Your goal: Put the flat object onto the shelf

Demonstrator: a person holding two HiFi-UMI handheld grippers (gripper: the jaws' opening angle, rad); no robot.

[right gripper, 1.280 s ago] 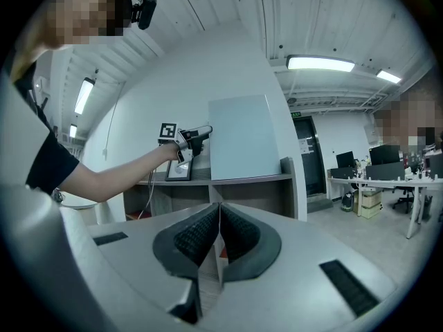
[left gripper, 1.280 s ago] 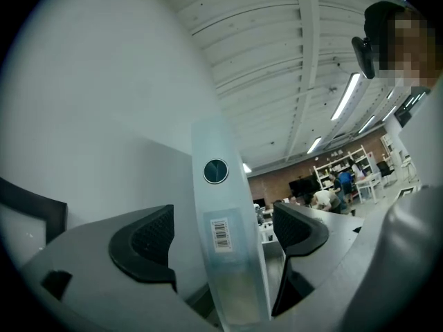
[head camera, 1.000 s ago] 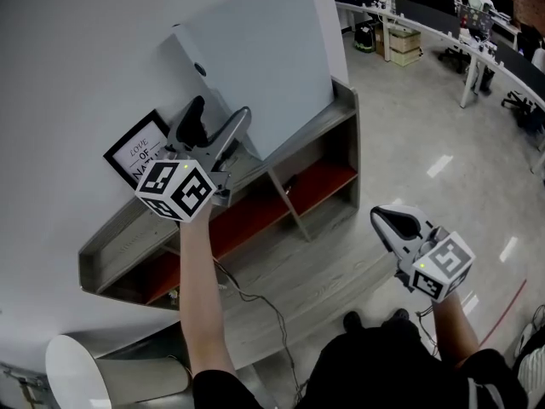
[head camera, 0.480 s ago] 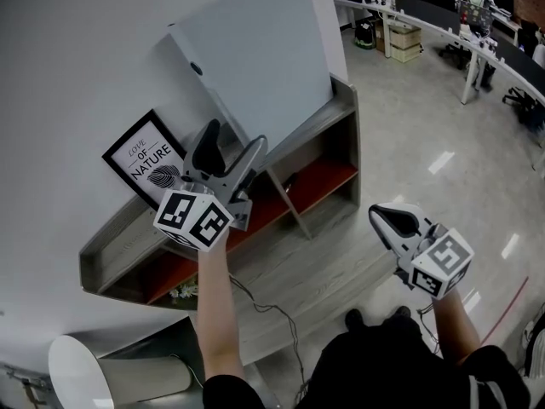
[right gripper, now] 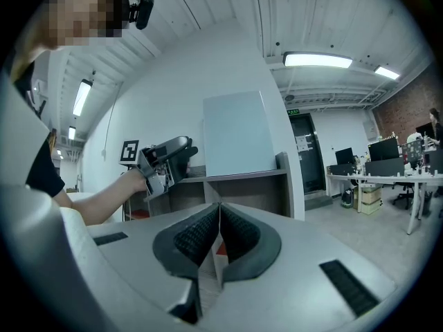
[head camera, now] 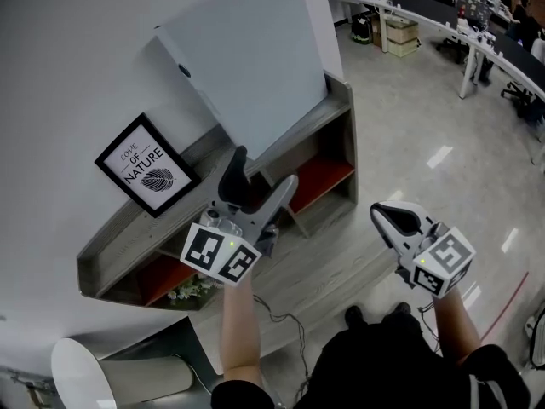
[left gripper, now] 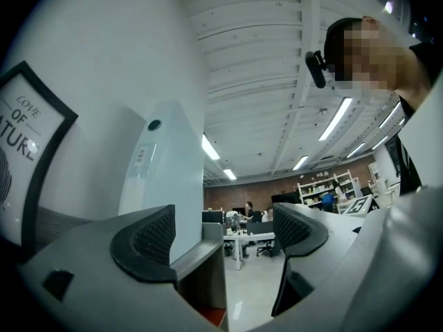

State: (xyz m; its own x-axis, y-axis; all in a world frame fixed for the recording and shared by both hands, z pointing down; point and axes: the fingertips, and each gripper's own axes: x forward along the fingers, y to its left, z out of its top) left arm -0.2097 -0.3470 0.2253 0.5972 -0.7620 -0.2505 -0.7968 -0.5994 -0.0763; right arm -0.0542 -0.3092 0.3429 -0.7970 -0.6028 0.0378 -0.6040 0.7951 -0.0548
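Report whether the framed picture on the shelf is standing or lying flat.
Standing. The framed picture rests on its lower edge on the shelf top, face outward, by the wall.

Grey shelf [head camera: 337, 100] w/ framed print [head camera: 146, 165] & big white panel [head camera: 255, 58] standing on top, against wall.

The head camera looked steeply down on the shelf [head camera: 339, 100]. The camera on the left tool [head camera: 262, 177] faced it closely; the one on the right tool [head camera: 381, 215] saw it from farther away.
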